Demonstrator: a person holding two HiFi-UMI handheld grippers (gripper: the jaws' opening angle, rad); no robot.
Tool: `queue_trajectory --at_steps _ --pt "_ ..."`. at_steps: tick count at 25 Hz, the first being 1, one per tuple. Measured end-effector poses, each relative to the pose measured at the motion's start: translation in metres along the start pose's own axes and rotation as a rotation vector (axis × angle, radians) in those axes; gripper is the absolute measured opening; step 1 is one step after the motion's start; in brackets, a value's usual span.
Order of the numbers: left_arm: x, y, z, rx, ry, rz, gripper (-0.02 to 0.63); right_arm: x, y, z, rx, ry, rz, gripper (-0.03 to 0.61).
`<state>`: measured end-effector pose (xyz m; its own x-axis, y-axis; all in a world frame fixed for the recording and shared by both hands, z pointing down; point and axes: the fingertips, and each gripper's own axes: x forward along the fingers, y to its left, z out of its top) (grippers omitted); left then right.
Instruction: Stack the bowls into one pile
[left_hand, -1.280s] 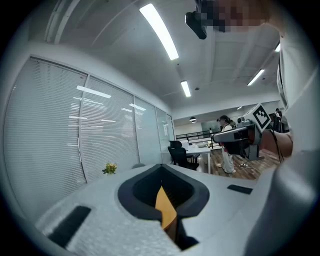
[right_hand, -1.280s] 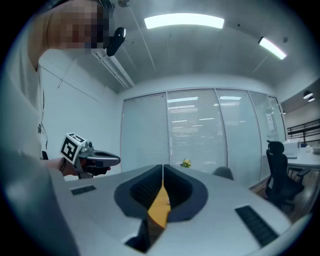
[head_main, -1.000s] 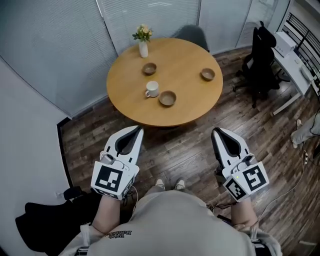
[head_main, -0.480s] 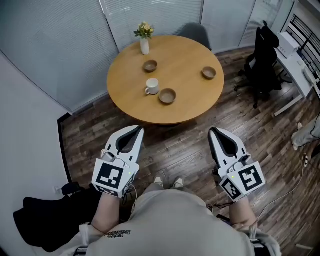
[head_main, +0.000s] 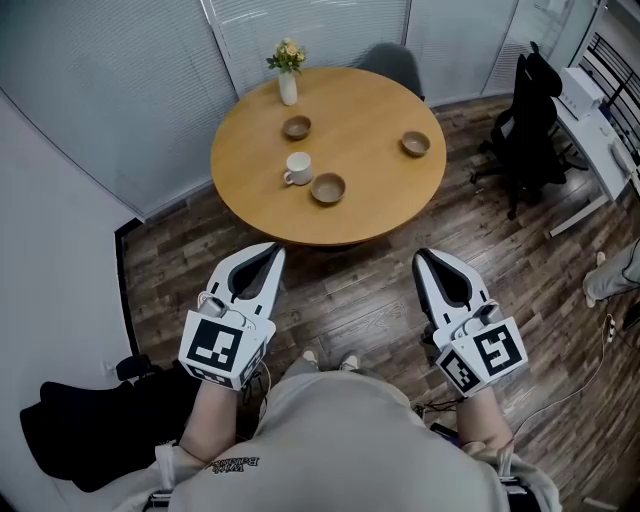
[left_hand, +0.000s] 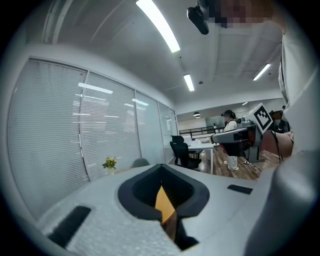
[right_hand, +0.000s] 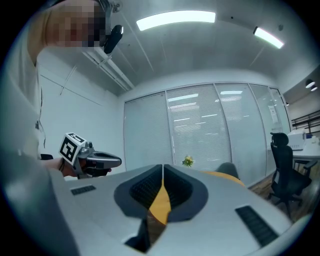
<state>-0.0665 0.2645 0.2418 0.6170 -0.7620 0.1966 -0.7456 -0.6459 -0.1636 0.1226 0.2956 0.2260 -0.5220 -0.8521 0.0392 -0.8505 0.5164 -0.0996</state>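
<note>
A person stands back from a round wooden table (head_main: 380, 200), holding the left gripper (head_main: 272, 250) and right gripper (head_main: 421, 257) low, each with jaws pressed together on nothing. Three brown bowls sit apart on the tabletop, well beyond both grippers. The far bowl (head_main: 296, 127) is near a flower vase (head_main: 288, 85), the near bowl (head_main: 327, 187) just beside a white mug (head_main: 297, 169), and the right bowl (head_main: 416, 144) by the right edge.

Left gripper (head_main: 270, 252) & right gripper (head_main: 424, 258) are pointing fwd, approx level, side by side but well apart; both are showing jaws pressed together w/ nothing between. Forearms (head_main: 212, 425) are reaching out from the torso
</note>
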Motion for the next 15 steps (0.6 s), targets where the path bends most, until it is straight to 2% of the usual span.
queue_trajectory --at_steps 8,15 --pt "0.012 -0.019 0.015 -0.007 -0.014 -0.002 0.02 -0.012 -0.013 0.003 0.011 -0.034 0.028 0.032" --pt "0.017 -0.019 0.019 0.027 -0.024 0.009 0.02 -0.016 -0.023 0.0 0.041 -0.059 0.019 0.032"
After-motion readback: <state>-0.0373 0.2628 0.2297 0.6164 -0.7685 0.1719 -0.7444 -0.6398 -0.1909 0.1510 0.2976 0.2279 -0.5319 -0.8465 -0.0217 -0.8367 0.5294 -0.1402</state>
